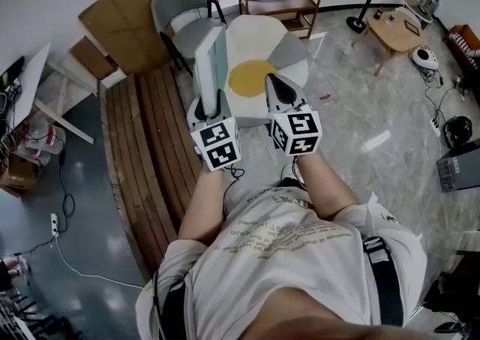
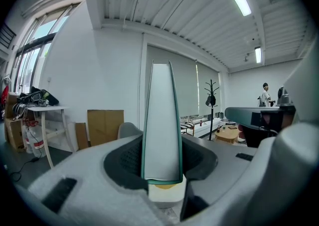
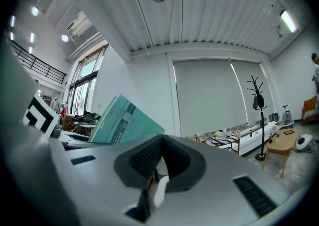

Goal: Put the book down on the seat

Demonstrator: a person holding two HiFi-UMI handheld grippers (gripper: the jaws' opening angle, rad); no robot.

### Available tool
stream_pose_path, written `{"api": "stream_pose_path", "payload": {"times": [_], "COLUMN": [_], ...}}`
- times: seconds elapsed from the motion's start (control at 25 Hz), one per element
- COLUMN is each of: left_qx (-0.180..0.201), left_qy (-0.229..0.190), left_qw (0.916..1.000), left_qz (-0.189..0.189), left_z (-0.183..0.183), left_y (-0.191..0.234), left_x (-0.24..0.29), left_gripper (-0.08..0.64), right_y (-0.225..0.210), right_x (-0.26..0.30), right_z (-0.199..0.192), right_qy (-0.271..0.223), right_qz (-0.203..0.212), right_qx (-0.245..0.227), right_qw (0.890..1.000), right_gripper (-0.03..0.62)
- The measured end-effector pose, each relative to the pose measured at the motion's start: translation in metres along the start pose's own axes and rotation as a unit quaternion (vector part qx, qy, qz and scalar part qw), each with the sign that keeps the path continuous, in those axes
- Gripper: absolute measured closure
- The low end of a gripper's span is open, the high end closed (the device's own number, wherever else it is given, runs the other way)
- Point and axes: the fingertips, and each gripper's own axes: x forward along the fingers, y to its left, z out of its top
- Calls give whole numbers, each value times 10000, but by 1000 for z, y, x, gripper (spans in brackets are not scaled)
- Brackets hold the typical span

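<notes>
Clamped between the jaws of the left gripper (image 2: pixel 161 164), the book (image 2: pixel 161 120) was held upright by its lower end. Its page edge was turned toward that gripper's camera, and its teal cover showed along both sides. In the head view the book was seen against the left edge of the seat (image 1: pixel 252 77), a pale chair with a round yellow cushion. It was carried in the gripper and not yet laid on the seat.

The right gripper (image 3: pixel 158 164) was held just beside the left one, with its jaws closed together and nothing between them. In the right gripper view the book's teal cover was seen off to its left.

A grey chair (image 1: pixel 174 12) was seen behind the seat, and a slatted wooden bench (image 1: pixel 154 143) to the left. Sheets of cardboard (image 1: pixel 120 2) were leaned against the wall. A round wooden table (image 1: pixel 395 29) was seen well apart, on the tiled floor (image 1: pixel 360 128) to the right.
</notes>
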Motion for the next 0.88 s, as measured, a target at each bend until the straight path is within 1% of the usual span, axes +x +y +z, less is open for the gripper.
{"api": "stream_pose_path", "payload": {"times": [0.2, 0.4, 0.52, 0.68, 0.88], "left_qx": [-40, -4, 47, 60, 73], "left_qy": [79, 138, 95, 154, 144], "left_qw": [10000, 9999, 9999, 9998, 9998], "left_qz": [20, 29, 38, 79, 84], "left_z": [-8, -9, -3, 6, 22], "left_y": [5, 1, -2, -9, -31], "left_x": [11, 36, 58, 95, 138], "left_gripper": [390, 390, 390, 390, 390], "right_y": [-9, -26, -42, -68, -111], "right_x": [10, 33, 52, 85, 116], "right_z": [-9, -11, -10, -6, 2], "right_qy": [100, 96, 57, 33, 14], "right_qz": [-32, -18, -10, 44, 107], "right_qx": [62, 83, 111, 129, 341], "right_qw": [9999, 9999, 9999, 9999, 9994], "right_gripper": [566, 566, 566, 566, 566]}}
